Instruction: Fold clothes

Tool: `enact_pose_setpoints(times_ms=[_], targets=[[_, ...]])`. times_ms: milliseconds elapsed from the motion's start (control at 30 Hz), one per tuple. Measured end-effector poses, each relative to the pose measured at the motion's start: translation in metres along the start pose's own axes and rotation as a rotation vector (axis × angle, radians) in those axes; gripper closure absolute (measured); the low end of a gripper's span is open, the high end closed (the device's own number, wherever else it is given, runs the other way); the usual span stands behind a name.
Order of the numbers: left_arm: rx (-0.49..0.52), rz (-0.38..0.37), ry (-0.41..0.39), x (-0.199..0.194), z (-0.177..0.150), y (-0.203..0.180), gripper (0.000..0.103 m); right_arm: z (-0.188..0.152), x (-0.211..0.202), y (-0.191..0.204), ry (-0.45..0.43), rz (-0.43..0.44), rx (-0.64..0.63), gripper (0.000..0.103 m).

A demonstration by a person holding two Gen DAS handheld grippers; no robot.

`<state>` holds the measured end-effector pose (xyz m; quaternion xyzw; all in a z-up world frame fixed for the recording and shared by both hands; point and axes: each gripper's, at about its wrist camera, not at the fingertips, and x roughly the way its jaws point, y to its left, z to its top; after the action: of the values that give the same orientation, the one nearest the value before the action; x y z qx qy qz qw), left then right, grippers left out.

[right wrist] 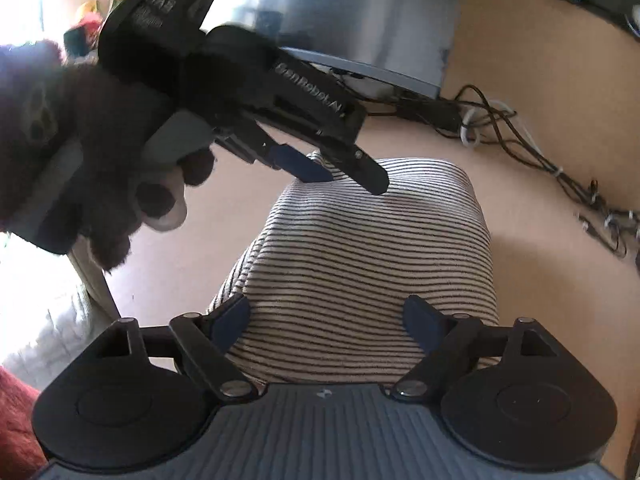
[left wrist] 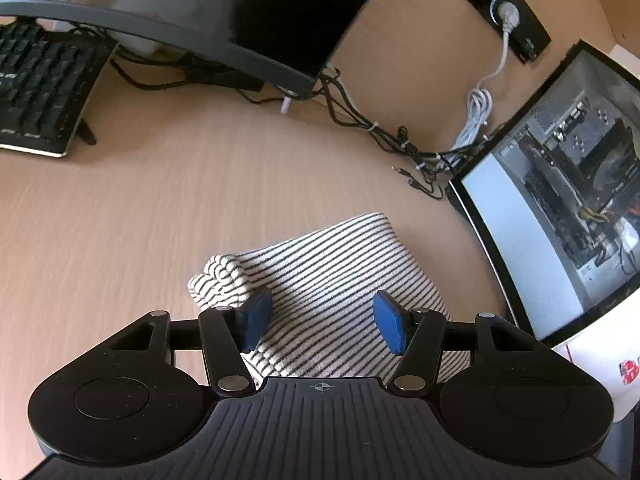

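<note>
A folded white garment with thin dark stripes (left wrist: 328,276) lies on the light wooden desk (left wrist: 160,208). Its left corner is bunched into a small roll (left wrist: 220,280). My left gripper (left wrist: 324,318) hovers over the near part of the cloth with its blue pads (left wrist: 258,318) apart; the left pad sits beside the roll. In the right wrist view the same garment (right wrist: 368,248) fills the middle. My right gripper (right wrist: 326,322) stands wide open over its near edge, nothing pinched. A dark-gloved hand (right wrist: 100,160) holds the left gripper (right wrist: 340,172) at the cloth's far edge.
A black keyboard (left wrist: 36,80) and a monitor (left wrist: 200,12) stand at the back left. A glass-sided computer case (left wrist: 560,184) rises close on the right. Black and white cables (left wrist: 380,128) trail along the back wall. Red fabric (right wrist: 16,412) shows at the lower left.
</note>
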<state>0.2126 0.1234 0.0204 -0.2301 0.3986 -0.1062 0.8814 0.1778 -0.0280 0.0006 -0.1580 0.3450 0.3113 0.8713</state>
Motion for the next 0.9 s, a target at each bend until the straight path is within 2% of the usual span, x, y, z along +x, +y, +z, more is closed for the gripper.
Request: enact_pose_setpoints(times_ms=[100, 167, 200, 300, 333, 367, 400, 500, 600, 700, 767, 833, 900], targets=[[-0.039, 0.069, -0.029, -0.016, -0.001, -0.010, 0.041, 0.001, 0.000, -0.004, 0.005, 0.015, 0.003, 0.017], [-0.047, 0.100, -0.043, -0.029, -0.004, -0.019, 0.023, 0.000, 0.000, -0.004, 0.002, 0.016, 0.000, 0.016], [-0.055, 0.089, -0.021, -0.029, -0.010, -0.022, 0.021, 0.000, 0.002, -0.003, -0.001, 0.017, -0.001, 0.016], [-0.067, 0.066, 0.051, -0.019, -0.027, -0.026, 0.022, 0.002, 0.002, -0.006, -0.005, 0.037, 0.007, 0.016], [-0.065, 0.069, 0.073, -0.013, -0.033, -0.027, 0.025, 0.004, -0.001, -0.013, 0.000, 0.069, 0.025, 0.016], [-0.062, 0.090, 0.087, -0.008, -0.038, -0.027, 0.035, 0.005, -0.005, -0.020, 0.006, 0.106, 0.045, 0.016], [-0.075, 0.090, 0.091, -0.007, -0.040, -0.024, 0.037, 0.006, -0.010, -0.031, 0.016, 0.149, 0.074, 0.016], [-0.081, 0.095, 0.095, -0.007, -0.046, -0.021, 0.035, 0.008, -0.029, -0.072, 0.014, 0.250, 0.224, 0.016], [-0.079, 0.101, 0.094, -0.005, -0.050, -0.020, 0.035, 0.013, -0.033, -0.120, -0.009, 0.242, 0.405, 0.016], [-0.093, 0.103, 0.087, -0.003, -0.055, -0.020, 0.034, 0.015, -0.018, -0.150, -0.025, 0.204, 0.500, 0.016], [-0.096, 0.103, 0.083, -0.003, -0.056, -0.020, 0.034, 0.018, 0.010, -0.164, 0.001, 0.209, 0.545, 0.016], [-0.091, 0.104, 0.085, -0.004, -0.055, -0.020, 0.032, 0.014, 0.031, -0.166, 0.040, 0.231, 0.572, 0.019], [-0.092, 0.106, 0.086, -0.004, -0.054, -0.020, 0.031, 0.012, 0.045, -0.161, 0.073, 0.278, 0.578, 0.025]])
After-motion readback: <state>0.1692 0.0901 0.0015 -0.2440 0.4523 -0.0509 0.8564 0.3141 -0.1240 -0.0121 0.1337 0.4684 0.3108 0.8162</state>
